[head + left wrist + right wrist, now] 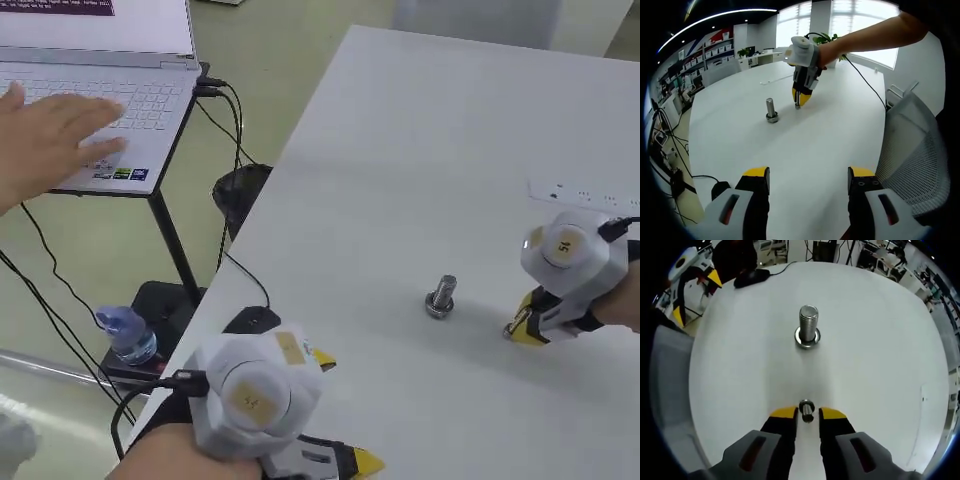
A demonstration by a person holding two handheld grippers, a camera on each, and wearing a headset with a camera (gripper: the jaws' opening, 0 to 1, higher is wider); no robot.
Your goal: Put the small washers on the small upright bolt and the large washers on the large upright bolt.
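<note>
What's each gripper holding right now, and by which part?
The right gripper pinches the small bolt by its sides, with the fingers either side of it. The left gripper is open and holds nothing.

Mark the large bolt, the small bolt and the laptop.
large bolt [443,290], head view, on its threaded shaft.
small bolt [806,409], right gripper view, on its top end.
laptop [155,100], head view, on its keyboard.
</note>
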